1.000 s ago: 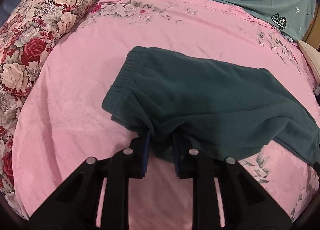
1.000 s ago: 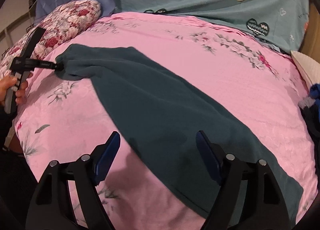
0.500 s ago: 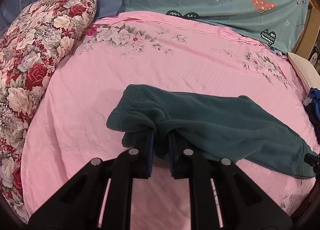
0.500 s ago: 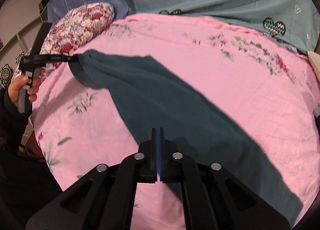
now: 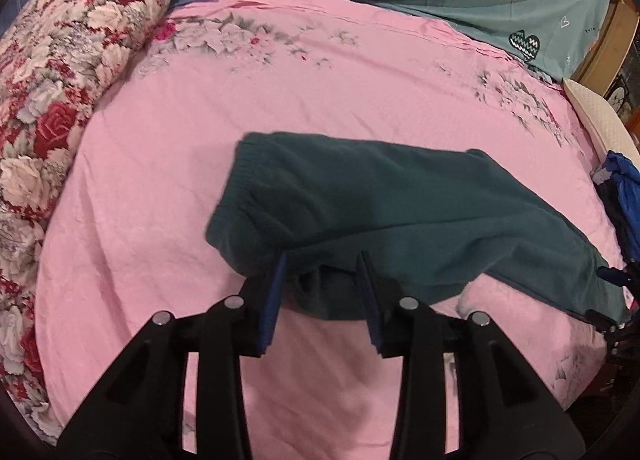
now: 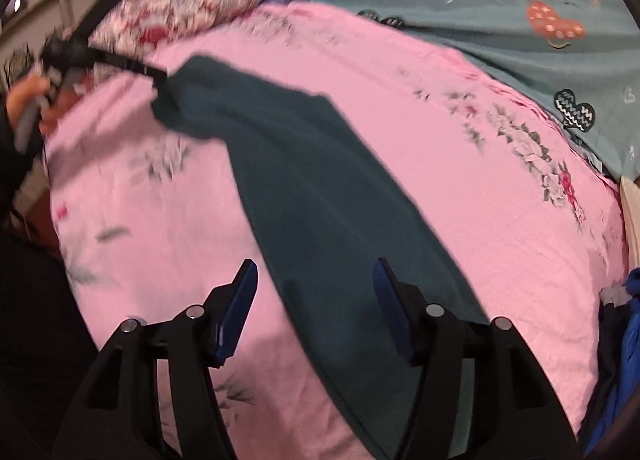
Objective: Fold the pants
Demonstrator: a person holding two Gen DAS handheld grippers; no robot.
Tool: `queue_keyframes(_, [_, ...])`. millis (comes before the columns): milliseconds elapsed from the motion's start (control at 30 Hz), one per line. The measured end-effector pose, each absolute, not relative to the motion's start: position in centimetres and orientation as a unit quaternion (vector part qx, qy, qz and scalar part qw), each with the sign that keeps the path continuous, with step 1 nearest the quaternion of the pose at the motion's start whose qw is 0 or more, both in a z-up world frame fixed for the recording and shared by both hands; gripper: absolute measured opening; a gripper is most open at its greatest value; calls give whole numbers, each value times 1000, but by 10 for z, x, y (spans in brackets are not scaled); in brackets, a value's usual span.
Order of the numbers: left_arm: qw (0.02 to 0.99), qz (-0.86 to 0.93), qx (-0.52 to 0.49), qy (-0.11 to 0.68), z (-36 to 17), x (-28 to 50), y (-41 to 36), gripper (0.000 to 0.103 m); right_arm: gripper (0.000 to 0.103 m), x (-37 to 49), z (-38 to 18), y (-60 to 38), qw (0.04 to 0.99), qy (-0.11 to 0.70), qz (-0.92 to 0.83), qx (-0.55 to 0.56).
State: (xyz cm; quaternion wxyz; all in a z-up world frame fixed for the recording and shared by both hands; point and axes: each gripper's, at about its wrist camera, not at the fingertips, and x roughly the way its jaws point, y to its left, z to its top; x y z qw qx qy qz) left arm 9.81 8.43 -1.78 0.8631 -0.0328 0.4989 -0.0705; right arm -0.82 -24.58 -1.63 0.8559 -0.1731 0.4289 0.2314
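The dark green pants (image 5: 400,212) lie along the pink bed (image 5: 160,188), waistband left. Soft, limp fleece sags and bunches, so I'd grip waistband and hem. The left tool (image 5: 320,268) has just opened, cloth loose between; the right tool (image 6: 316,276) has just parted, holding nothing.

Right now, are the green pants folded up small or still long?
Still long. The pants stretch in one strip across the pink bedsheet, doubled leg on leg at most, not folded shorter yet.
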Motion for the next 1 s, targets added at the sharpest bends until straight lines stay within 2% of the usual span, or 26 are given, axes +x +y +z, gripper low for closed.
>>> queue_keyframes(133, [848, -90, -53, 520, -41, 102, 66, 33, 60, -3, -28, -249, 861, 434, 210, -165])
queue_keyframes(167, [843, -90, -71, 526, -48, 107, 66, 32, 58, -2, -30, -251, 860, 438, 211, -158])
queue_keyframes(233, [839, -79, -96, 529, -57, 116, 67, 21, 9, 4, -36, -254, 847, 460, 232, -129])
queue_keyframes(267, [840, -76, -112, 525, -57, 120, 69, 17, 0, 6, -37, -256, 846, 463, 237, -115])
queue_keyframes(333, [846, -78, -123, 513, -53, 125, 68, 6, 0, 6, -35, -261, 848, 460, 245, -95])
queue_keyframes(467, [845, -84, -161, 502, -42, 133, 76, 4, 0, 1, -19, -274, 856, 446, 256, -54])
queue_keyframes(700, [850, -85, -148, 499, -28, 139, 69, 4, 0, 0, -8, -286, 866, 436, 242, -42])
queue_keyframes(767, [846, -82, -148, 506, -33, 140, 68, 14, 0, 2, -8, -287, 866, 435, 242, -39])
queue_keyframes(833, [839, -80, -157, 514, -41, 138, 70, 61, 0, 2, -6, -289, 868, 431, 244, -36])
queue_keyframes(867, [836, -78, -167, 516, -44, 135, 73, 68, 0, 2, -4, -290, 869, 429, 246, -32])
queue_keyframes(1000, [831, -84, -175, 522, -51, 126, 73, 72, 0, 5, 11, -300, 877, 413, 245, -11])
